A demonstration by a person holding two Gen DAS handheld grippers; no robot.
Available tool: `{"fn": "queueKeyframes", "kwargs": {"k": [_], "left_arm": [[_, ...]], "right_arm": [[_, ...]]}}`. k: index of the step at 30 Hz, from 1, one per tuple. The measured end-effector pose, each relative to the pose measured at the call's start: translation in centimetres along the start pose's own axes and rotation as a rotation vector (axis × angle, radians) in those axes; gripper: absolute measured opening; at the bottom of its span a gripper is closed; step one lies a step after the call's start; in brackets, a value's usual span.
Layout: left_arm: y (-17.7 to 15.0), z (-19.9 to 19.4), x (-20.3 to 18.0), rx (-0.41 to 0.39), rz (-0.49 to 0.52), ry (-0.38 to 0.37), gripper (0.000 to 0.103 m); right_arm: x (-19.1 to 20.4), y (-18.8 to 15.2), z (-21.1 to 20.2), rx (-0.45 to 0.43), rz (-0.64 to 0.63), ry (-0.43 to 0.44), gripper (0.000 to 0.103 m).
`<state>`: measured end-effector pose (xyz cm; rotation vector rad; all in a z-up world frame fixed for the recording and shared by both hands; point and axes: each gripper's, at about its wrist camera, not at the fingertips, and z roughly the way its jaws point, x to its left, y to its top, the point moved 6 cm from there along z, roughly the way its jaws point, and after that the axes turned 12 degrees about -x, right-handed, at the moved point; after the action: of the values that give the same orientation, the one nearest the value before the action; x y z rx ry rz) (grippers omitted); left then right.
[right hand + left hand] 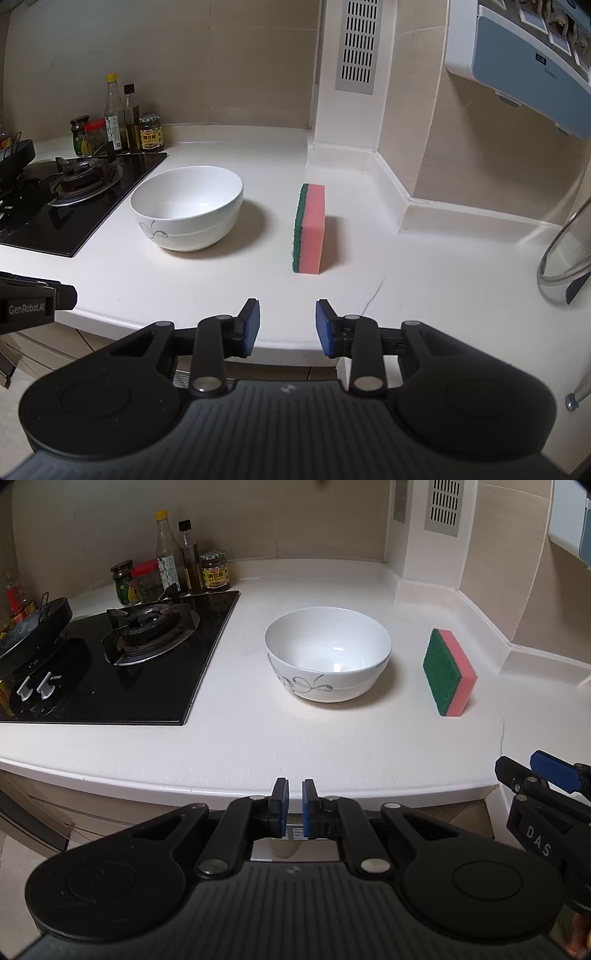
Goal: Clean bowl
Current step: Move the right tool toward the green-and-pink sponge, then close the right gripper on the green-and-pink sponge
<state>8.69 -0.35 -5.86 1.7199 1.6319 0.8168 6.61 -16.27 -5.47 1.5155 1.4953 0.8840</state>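
Here, white bowl mid-table, sponge on edge beside it; left tool nearly shut, empty; right tool half open, empty, both at front edge.

The white countertop carries a bowl, an upright sponge, jars and a hob.

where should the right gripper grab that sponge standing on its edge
Grip the sponge across its thin width, one pad on the green scouring face, one on the pink face. Come from the near counter edge with the right gripper: the sponge stands on its long edge, end-on to the open jaws.
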Motion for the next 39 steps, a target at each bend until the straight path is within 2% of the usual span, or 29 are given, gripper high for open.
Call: {"fn": "queueKeyframes", "kwargs": {"k": [39], "left_arm": [[3.7, 6.5, 0.7, 0.029, 0.012, -0.028, 0.008]], "right_arm": [[-0.6, 1.8, 7.3, 0.039, 0.013, -0.056, 0.029]]}}
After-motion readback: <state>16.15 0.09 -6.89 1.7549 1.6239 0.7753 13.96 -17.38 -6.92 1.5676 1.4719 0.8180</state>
